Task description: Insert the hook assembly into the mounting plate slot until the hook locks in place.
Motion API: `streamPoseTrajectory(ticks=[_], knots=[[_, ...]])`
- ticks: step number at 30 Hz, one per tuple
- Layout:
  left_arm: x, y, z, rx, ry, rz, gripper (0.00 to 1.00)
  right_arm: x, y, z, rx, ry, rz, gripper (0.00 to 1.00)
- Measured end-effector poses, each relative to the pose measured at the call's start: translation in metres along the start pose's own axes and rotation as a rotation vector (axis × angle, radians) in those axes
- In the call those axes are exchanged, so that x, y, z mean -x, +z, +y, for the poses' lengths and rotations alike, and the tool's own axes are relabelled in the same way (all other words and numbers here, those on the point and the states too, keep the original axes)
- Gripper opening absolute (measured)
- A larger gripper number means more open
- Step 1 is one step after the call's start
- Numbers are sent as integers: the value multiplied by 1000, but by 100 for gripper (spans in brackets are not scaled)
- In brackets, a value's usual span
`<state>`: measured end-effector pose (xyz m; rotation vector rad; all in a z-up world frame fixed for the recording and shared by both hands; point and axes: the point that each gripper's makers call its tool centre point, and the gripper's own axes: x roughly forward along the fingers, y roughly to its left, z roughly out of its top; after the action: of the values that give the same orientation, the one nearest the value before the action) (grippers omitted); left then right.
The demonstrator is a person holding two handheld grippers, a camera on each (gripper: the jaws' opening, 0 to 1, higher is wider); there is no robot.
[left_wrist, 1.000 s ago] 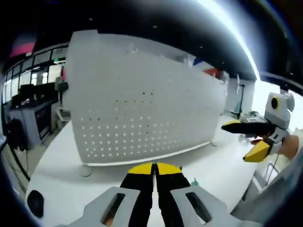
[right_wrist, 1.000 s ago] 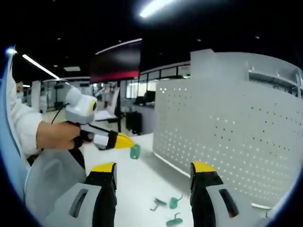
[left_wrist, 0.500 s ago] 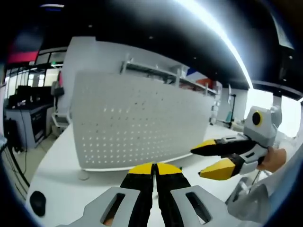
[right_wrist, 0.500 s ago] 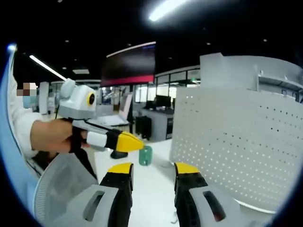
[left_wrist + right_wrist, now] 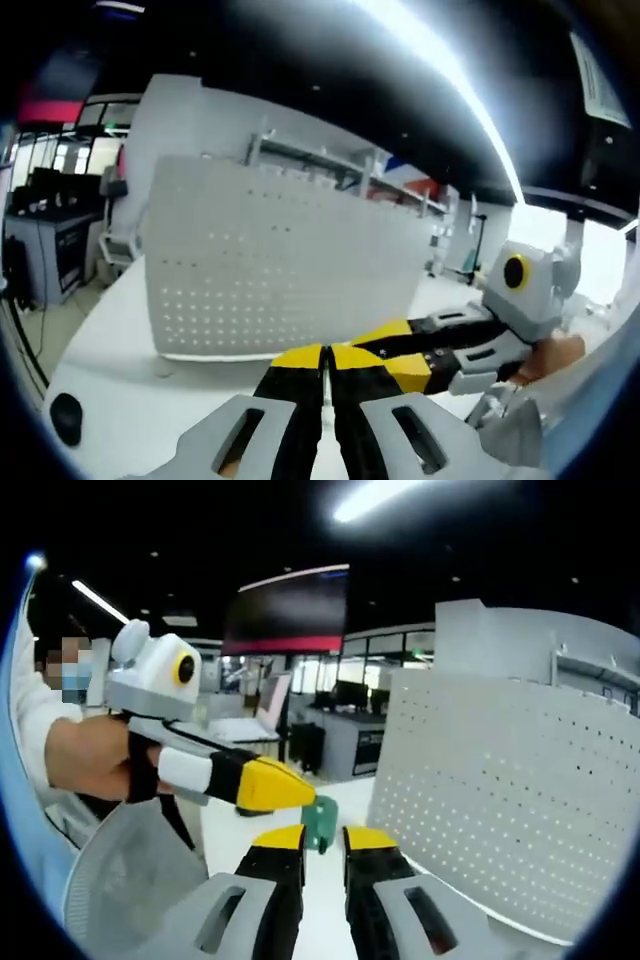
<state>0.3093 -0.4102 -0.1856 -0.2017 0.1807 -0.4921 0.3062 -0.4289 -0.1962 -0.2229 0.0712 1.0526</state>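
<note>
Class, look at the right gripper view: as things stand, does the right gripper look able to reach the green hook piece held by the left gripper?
Probably yes: the green hook piece sits just beyond the right gripper, nothing between.

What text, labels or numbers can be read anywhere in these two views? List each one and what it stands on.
None can be read.
The pegboard carries only holes, no lettering.
The dark hanging screen with its red band shows no legible characters.
The grippers and the green hook bear no visible markings.
Anything on the far shelves is too blurred to read.
</note>
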Motion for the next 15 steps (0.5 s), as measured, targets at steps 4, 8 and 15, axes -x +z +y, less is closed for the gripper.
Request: streamPoseTrajectory(ticks=[4,8,15], knots=[[0,1,-1,8,-14,2,1,-2,2,0,16,-7,-4,6],[-1,1,-2,10,-27,5,1,-4,-1,-1,9,-11,5,4],[-3,-1,-2,11,-48,15,1,-7,-4,-1,16,-17,19,3]])
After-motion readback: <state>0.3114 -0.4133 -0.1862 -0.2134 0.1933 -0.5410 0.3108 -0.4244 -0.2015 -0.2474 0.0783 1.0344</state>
